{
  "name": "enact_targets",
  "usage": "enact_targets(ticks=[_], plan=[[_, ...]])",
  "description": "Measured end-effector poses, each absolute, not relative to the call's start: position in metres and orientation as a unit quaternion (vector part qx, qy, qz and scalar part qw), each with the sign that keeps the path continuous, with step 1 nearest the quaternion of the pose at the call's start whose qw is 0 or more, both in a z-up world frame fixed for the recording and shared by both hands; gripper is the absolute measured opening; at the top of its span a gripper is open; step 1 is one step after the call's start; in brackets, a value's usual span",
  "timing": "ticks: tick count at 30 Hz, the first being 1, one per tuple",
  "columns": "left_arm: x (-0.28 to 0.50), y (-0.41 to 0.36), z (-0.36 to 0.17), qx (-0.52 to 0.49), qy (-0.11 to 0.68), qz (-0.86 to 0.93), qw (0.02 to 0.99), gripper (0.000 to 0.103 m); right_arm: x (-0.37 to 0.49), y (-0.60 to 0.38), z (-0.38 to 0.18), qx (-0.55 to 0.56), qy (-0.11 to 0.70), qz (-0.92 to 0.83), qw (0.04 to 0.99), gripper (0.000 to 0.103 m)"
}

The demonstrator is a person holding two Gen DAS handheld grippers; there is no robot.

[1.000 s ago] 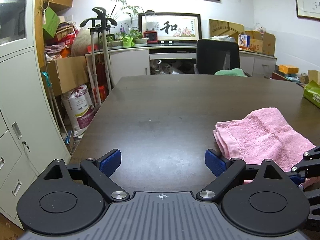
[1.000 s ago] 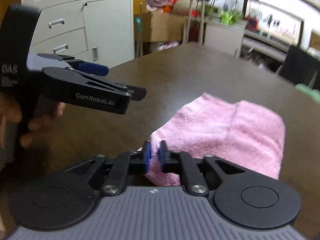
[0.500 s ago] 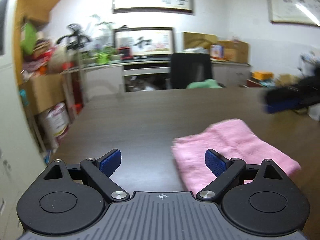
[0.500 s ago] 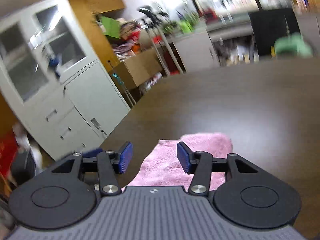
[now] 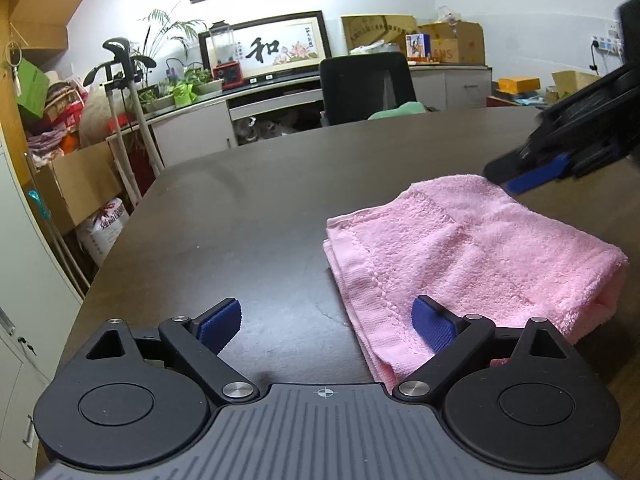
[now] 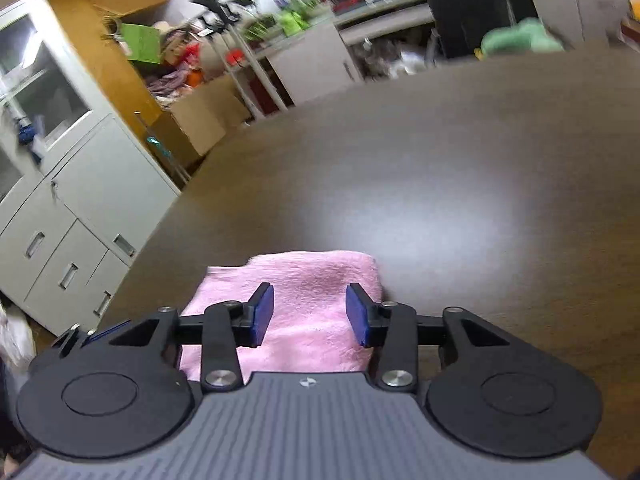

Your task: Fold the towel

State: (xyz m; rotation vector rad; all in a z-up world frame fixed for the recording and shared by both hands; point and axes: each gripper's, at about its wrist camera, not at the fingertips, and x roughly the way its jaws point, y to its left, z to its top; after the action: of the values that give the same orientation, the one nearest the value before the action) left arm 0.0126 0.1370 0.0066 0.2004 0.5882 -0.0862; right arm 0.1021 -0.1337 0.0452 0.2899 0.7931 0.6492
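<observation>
Lying folded, seemingly untouched, beneath both tools' spread fingers: pink towel [image 5: 472, 248]

The right hand-held gripper [image 6: 310, 314] has let go of the pink towel [image 5: 472, 248] corner and moved away; its jaws, now closing, are apart above the folded towel lying on the bench [image 5: 260, 208]

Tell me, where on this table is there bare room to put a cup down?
Bare dark table spreads left of the pink towel and beyond it, toward the black chair. It is crowded only around the towel, where the left gripper and right gripper hover.
</observation>
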Motion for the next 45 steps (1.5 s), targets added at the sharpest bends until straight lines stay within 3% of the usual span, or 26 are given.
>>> enact_targets(ticks=[6,7,8,10,15,18,24,27,36,45], plan=[[0.012,0.138,0.007,0.096,0.29,-0.04,0.951,0.096,0.056,-0.121,0.038,0.08,0.415,0.39,0.818,0.042],[0.013,0.139,0.008,0.093,0.291,-0.04,0.951,0.097,0.055,-0.126,0.029,0.074,0.432,0.38,0.815,0.039],[0.014,0.139,0.008,0.091,0.293,-0.041,0.951,0.098,0.054,-0.129,0.024,0.071,0.439,0.371,0.815,0.029],[0.015,0.14,0.009,0.086,0.296,-0.045,0.95,0.098,0.052,-0.146,0.016,0.091,0.442,0.367,0.813,0.029],[0.015,0.138,0.01,0.088,0.296,-0.041,0.95,0.098,0.042,-0.147,0.037,0.083,0.408,0.37,0.831,0.038],[0.016,0.137,0.01,0.086,0.297,-0.038,0.95,0.098,0.053,-0.131,0.061,0.069,0.376,0.368,0.848,0.053],[0.018,0.141,0.01,0.068,0.306,-0.037,0.949,0.102,0.111,-0.081,0.055,0.059,0.401,0.341,0.849,0.052],[0.019,0.143,0.01,0.061,0.309,-0.037,0.948,0.103,0.121,-0.06,0.033,-0.005,0.424,0.287,0.859,0.05],[0.013,0.139,0.011,0.078,0.294,-0.023,0.952,0.103,0.065,-0.059,0.06,-0.029,0.384,0.326,0.863,0.054],[0.021,0.128,0.009,0.092,0.3,-0.01,0.949,0.103,0.033,-0.041,0.039,-0.117,0.399,0.328,0.848,0.059]])
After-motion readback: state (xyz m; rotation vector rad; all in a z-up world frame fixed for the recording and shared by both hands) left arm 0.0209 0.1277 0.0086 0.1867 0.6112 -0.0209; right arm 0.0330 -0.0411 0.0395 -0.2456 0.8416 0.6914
